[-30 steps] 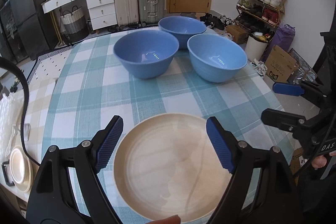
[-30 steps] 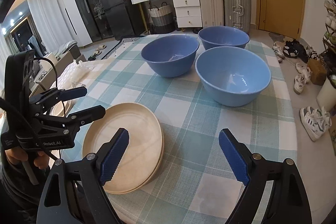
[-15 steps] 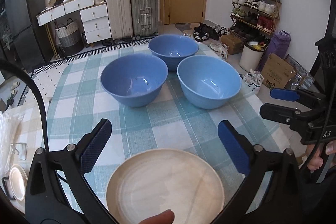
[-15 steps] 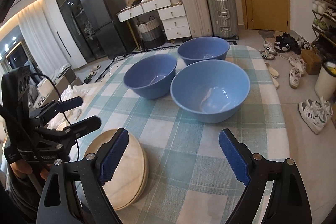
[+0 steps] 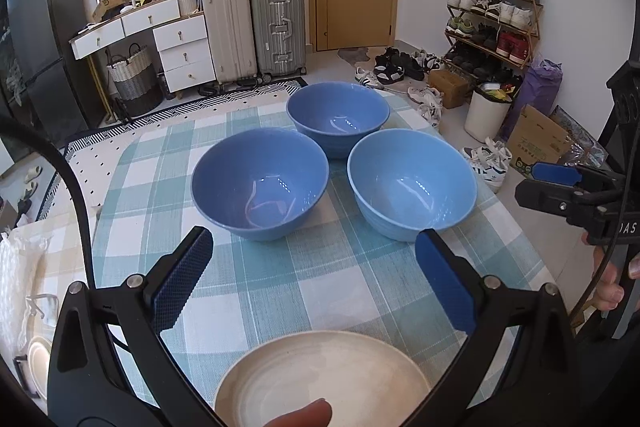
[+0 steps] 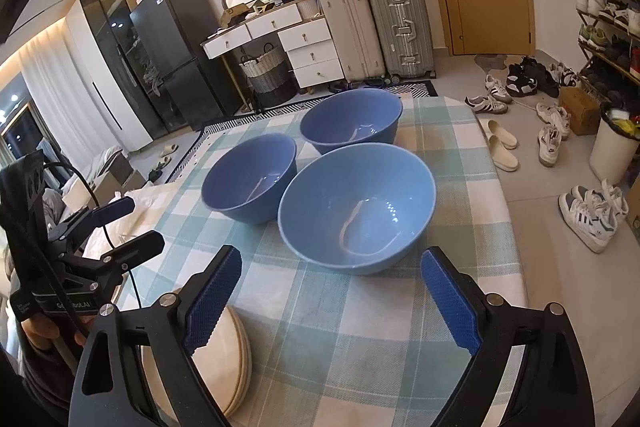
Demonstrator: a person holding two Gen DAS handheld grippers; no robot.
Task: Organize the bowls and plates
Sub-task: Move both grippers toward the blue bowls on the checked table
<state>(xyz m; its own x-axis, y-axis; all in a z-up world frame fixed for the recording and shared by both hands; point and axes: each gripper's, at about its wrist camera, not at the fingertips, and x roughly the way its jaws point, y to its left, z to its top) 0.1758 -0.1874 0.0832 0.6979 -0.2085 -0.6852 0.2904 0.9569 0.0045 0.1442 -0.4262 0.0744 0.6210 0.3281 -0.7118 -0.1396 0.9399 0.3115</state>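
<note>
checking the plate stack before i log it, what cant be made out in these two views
- Stack of cream round plates: right wrist view, the right gripper's left finger covers most of it, so the plate count is unclear.
- Same stack, left wrist view: near part cut off by the bottom edge and by a fingertip.
- Far blue bowl: its base is hidden behind the two nearer blue bowls.
- Left gripper: open, holding nothing.

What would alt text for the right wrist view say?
The open right gripper hovers over a checked tablecloth, facing three empty blue bowls clustered ahead. A stack of cream plates lies at lower left, beyond it the open left gripper.
</note>
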